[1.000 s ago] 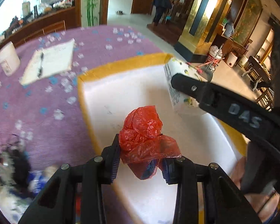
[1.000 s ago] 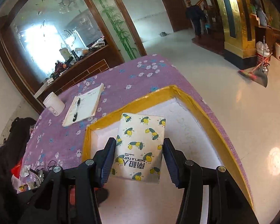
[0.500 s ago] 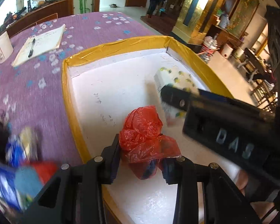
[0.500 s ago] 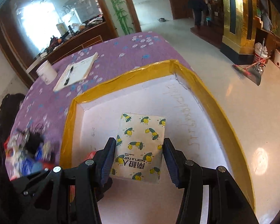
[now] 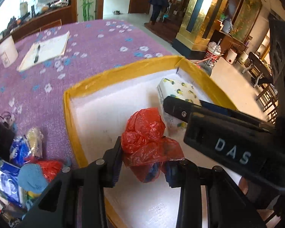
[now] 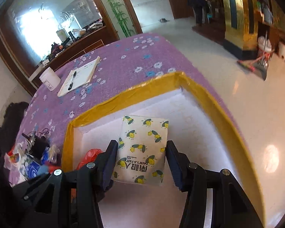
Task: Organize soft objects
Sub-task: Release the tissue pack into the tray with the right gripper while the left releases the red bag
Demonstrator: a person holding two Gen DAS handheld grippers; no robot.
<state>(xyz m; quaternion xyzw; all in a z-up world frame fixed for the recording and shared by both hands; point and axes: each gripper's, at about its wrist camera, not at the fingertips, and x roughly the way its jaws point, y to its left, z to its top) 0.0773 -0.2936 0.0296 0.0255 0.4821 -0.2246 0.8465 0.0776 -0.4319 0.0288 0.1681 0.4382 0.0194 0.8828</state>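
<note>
Over white box (image 5: 96, 83): left claw (image 5: 143, 159) grips red bag (image 5: 146, 133), right claw (image 6: 141, 163) grips tissue pack (image 6: 142, 148).

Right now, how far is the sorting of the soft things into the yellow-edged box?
Done: nothing lies loose in the white box yet. In hand: the left gripper pinches a red plastic bag, and the right gripper clamps a lemon-print tissue pack; both hang over the box floor, unreleased. Left: letting go of both, then the pile of packets on the purple cloth beside the box.
</note>
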